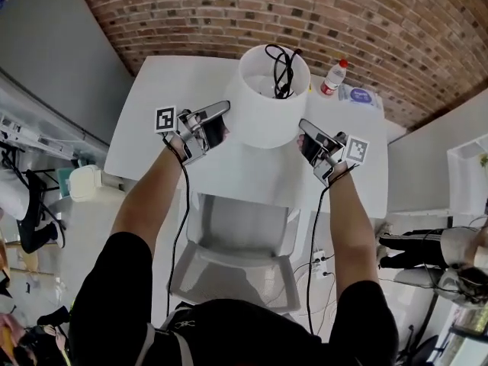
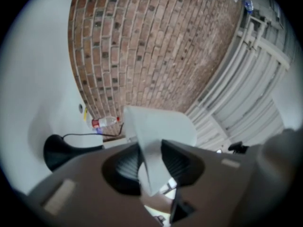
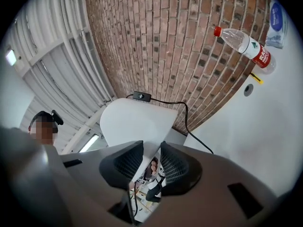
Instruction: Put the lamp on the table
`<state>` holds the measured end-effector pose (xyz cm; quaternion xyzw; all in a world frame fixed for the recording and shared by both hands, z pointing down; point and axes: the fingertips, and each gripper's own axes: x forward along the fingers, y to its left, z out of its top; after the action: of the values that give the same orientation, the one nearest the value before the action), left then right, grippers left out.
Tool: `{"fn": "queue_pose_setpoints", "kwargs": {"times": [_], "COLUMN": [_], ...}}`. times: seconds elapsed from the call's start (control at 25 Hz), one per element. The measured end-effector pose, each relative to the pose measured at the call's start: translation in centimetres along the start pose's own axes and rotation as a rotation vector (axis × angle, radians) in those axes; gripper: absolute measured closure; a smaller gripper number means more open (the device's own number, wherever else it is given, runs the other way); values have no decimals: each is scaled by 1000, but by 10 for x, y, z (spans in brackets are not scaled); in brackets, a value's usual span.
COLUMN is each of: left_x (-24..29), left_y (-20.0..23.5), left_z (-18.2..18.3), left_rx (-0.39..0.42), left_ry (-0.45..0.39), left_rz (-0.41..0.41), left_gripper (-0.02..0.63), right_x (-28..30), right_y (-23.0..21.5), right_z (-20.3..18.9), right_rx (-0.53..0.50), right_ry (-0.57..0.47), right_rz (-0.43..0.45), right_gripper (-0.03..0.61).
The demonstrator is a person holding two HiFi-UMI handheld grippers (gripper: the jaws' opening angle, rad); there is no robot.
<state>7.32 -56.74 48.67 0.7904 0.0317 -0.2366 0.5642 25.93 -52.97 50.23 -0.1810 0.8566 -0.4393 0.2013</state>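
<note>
Caution: clamping white drum-shaded lamp (image 1: pixel 267 109) by thin shade with left gripper (image 1: pixel 223 122) and right gripper (image 1: pixel 305 134), risking slipping onto white table (image 1: pixel 152 128).

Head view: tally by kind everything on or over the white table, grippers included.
lamp: 1
plastic water bottle: 1
blue-labelled packet: 1
grippers: 2, the left gripper and the right gripper, each clamped on the lamp's shade
Total: 5
</note>
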Motion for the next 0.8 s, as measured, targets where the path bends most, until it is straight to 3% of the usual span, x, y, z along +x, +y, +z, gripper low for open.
{"fn": "queue_pose_setpoints", "kwargs": {"times": [0.28,0.48,0.68,0.8], "left_x": [18,13,4,0], "left_y": [33,52,57,64], "left_z": [29,30,28,34], "left_rx": [24,-12,-24,-10], "left_ry": [35,30,25,-9], "left_rz": [16,22,-4,33], "left_gripper": [500,497,496,464], "right_x": [3,3,3,4], "right_y": [-41,-55,-59,-59], "right_z": [22,22,14,15], "right_rx": [3,17,45,54], "right_ry": [-21,-44,-45,-73], "right_rz": [-48,-66,-39,-23], "right_gripper": [471,472,474,474]}}
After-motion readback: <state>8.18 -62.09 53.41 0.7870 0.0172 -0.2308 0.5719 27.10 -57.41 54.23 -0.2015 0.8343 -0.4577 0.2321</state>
